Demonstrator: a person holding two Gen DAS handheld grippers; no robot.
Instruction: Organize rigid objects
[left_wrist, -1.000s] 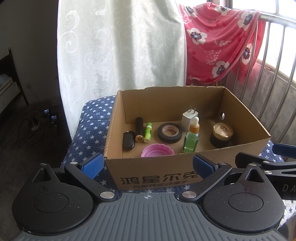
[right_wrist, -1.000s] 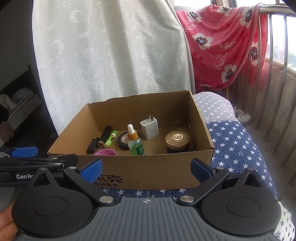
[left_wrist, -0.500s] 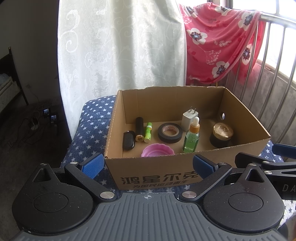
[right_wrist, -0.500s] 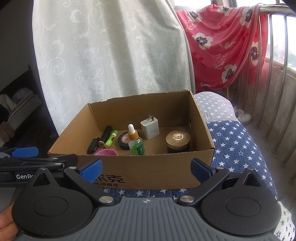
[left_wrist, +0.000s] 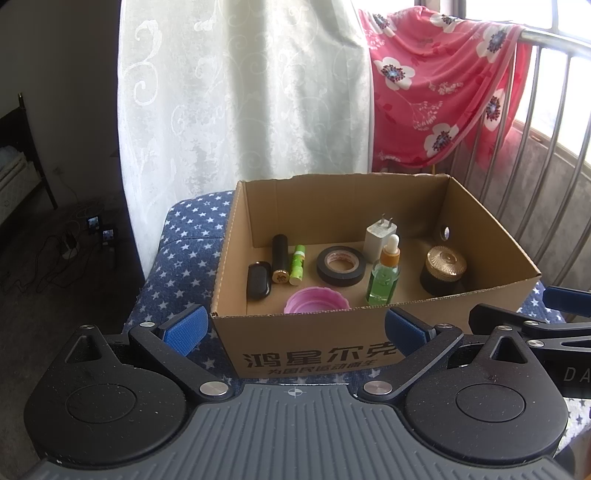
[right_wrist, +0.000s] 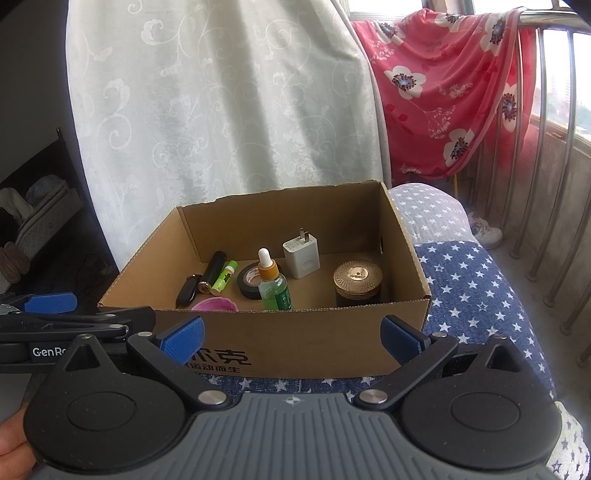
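Held both grippers, left gripper (left_wrist: 293, 326) and right gripper (right_wrist: 291, 334), spread wide, empty. Judged dropper bottle (left_wrist: 383, 280) near cardboard box (left_wrist: 306, 347) front edge fragile, slippery; best pinched at body.

Both wrist views look forward over open jaws at the cardboard box (left_wrist: 310, 343) (right_wrist: 295, 347), close ahead — left gripper's camera left, right gripper's right — sharing its interior.

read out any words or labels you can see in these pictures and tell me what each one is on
"鸿星尔克": front wall of the cardboard box, large dark characters.
Smaller line beneath it: too blurred to read.
"GenRo", cut off: side of the left gripper, seen from the right wrist.
"DA", cut off: side of the right gripper, seen from the left wrist.
Print on the green dropper bottle and tape roll: too small.
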